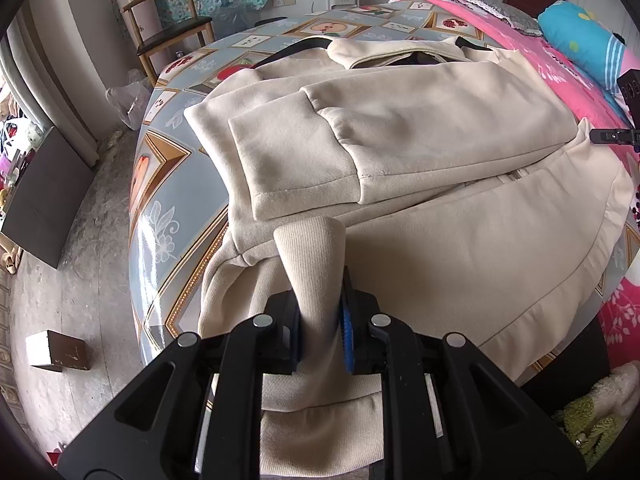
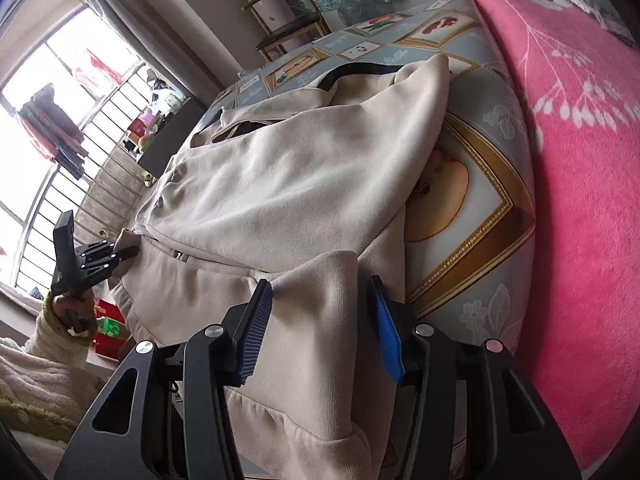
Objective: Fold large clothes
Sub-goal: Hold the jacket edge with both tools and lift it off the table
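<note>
Item: cream sweatshirt (image 1: 400,140), soft fleece-like knit with ribbed hem and cuffs, dark trim at the neck, spread over the counter (image 1: 168,184), sleeves folded across the body. Your left gripper (image 1: 320,316) has its fingers closed on a pinched-up ridge of the ribbed hem, which rises between the blue ridged pads toward 12 o'clock in the left wrist view; the rest of the garment lies beyond it, from 10 to 2 o'clock. Your right gripper (image 2: 320,320) straddles a raised fold of the hem at the garment's other corner: cloth sits between the two blue fingers (image 2: 256,328), which stand partly apart; whether both pads press on it cannot be told. In the right wrist view the left gripper shows at 9 o'clock, held by a hand (image 2: 74,312) in a fuzzy cream sleeve with green cuff. Counter surface: glossy oilcloth, pale blue, printed with gold-framed fruit pictures. Adjoining at 2 o'clock: pink plush blanket (image 2: 580,160) with white floral print. Background: wooden chair (image 1: 168,28), grey concrete floor (image 1: 72,280).
</note>
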Motion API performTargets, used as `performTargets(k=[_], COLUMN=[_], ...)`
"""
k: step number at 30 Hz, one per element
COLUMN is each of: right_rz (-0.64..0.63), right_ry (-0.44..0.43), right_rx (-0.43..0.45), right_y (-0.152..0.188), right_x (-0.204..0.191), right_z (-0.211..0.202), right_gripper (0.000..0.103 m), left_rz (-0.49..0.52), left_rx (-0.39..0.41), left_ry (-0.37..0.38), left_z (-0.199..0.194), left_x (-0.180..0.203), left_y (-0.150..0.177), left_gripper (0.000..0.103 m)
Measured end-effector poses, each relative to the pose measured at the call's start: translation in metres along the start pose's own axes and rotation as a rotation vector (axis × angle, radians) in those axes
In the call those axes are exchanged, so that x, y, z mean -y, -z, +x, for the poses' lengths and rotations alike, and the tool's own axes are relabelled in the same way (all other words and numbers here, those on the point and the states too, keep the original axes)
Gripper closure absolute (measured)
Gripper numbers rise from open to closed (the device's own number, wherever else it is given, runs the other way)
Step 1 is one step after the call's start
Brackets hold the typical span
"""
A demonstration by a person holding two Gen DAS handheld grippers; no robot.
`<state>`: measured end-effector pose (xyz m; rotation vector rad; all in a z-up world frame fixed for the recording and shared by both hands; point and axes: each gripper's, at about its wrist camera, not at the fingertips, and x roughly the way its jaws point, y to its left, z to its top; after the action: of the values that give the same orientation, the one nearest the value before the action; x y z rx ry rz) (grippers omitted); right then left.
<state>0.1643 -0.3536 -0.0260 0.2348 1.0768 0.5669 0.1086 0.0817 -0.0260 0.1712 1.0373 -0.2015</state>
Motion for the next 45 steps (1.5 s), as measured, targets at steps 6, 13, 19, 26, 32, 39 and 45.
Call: performTargets(k=[6, 13, 19, 26, 32, 39, 45], right_rz=[-0.025, -0.093, -0.144, -0.169, -0.218, -0.240, -0.279], right_ry=[0.045, 0.272, 0.434, 0.528, 0.610, 0.656, 0.700], right_rx=[-0.034, -0.034, -0.031, -0.029, -0.027, -0.022, -0.022], right_y=[0.018, 0.016, 0.014, 0.015, 0.014, 0.013, 0.015], right_x=[-0.008, -0.030, -0.046, -0.058, -0.071, -0.076, -0.081], right_z=[-0.005, 0.005, 0.014, 0.017, 0.021, 0.024, 0.029], right_gripper=[0.067, 0.076, 0.076, 0.079, 0.082, 0.083, 0.085], left_rz=[-0.011, -0.005, 0.026, 0.012, 0.012, 0.018, 0.018], left_rx=[0.006, -0.006, -0.004, -0.001, -0.001, 0.000, 0.000], left_ry=[0.003, -0.062, -0.134, -0.131, -0.131, -0.135, -0.134], left_z=[-0.001, -0.001, -0.002, -0.002, -0.002, -0.003, -0.002], left_x=[-0.001, 0.009, 0.021, 0.019, 0.019, 0.019, 0.019], left_y=[0.000, -0.001, 0.000, 0.000, 0.000, 0.000, 0.000], left_gripper=[0.088, 0.088, 0.088, 0.088, 0.088, 0.088, 0.088])
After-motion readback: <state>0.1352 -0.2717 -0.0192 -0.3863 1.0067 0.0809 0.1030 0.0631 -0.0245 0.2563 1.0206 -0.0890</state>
